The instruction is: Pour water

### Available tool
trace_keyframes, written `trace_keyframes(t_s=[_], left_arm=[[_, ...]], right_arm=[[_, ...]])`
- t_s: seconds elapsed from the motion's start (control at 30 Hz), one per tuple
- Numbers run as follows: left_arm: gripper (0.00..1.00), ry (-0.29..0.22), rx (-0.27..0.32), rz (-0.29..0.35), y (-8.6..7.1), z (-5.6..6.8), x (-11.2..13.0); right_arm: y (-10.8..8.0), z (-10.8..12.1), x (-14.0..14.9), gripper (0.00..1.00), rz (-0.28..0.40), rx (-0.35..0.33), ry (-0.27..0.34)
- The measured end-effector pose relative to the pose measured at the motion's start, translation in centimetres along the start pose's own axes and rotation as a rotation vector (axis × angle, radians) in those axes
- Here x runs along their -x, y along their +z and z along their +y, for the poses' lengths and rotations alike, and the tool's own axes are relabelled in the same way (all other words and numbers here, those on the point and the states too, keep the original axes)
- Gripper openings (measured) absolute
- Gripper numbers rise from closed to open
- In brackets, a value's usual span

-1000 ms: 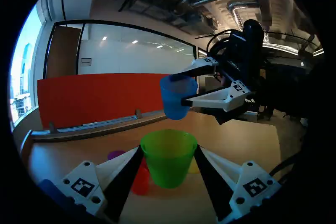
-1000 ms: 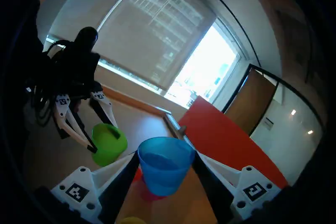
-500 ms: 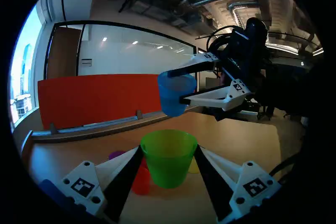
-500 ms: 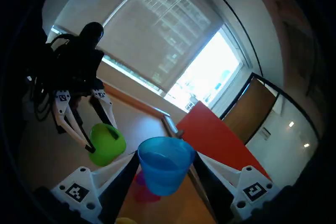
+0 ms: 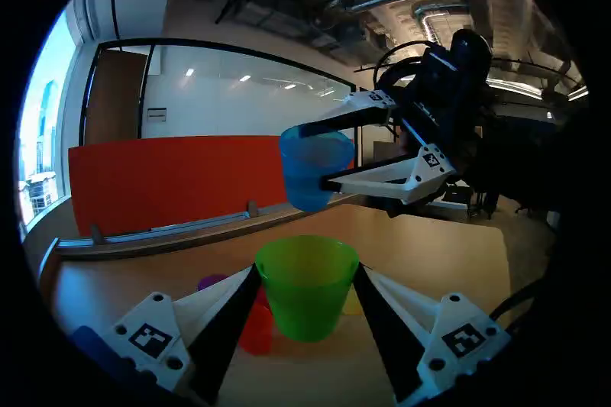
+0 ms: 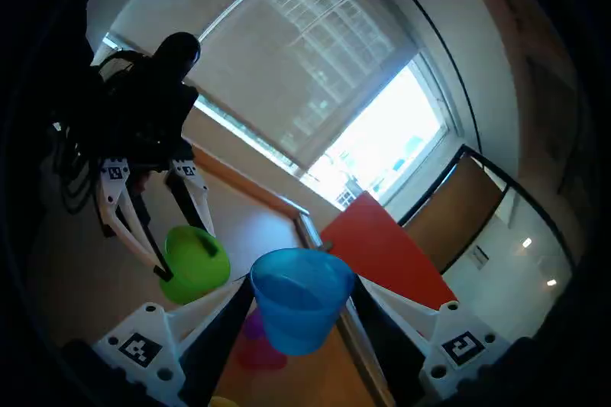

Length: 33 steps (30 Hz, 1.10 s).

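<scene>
Blue cup (image 6: 302, 308) is clamped at mid-wall between the fingers of the right gripper (image 6: 300, 289), held in the air above and a little beyond the green cup (image 5: 307, 285), which the left gripper (image 5: 307, 273) pinches the same way over the counter (image 5: 443, 247); both look like thin, smooth plastic tumblers, light, probably slippery, apt to flex under a hard squeeze. What seems to be water inside the blue cup should add weight that shifts on tipping; a firm hold at mid-height, below the rim, looks soundest.
</scene>
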<state>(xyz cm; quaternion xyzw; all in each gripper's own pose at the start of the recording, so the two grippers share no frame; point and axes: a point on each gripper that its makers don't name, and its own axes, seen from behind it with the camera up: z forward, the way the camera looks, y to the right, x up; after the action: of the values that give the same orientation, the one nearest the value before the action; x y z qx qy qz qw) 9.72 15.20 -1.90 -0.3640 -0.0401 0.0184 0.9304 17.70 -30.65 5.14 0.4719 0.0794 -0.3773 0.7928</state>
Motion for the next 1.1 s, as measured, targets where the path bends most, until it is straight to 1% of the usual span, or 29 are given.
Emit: trace_keyframes(t_s=[0.6,1.1], left_arm=[[0.87,0.000,-0.005,0.004,-0.3,-0.1,-0.1],[0.87,-0.001,-0.006,0.009,-0.4,-0.1,-0.2]], right_arm=[[0.7,-0.2,-1.3,0.92,0.002,0.002,-0.096],[1.3,-0.1,-1.9,0.92,-0.006,0.005,-0.156]])
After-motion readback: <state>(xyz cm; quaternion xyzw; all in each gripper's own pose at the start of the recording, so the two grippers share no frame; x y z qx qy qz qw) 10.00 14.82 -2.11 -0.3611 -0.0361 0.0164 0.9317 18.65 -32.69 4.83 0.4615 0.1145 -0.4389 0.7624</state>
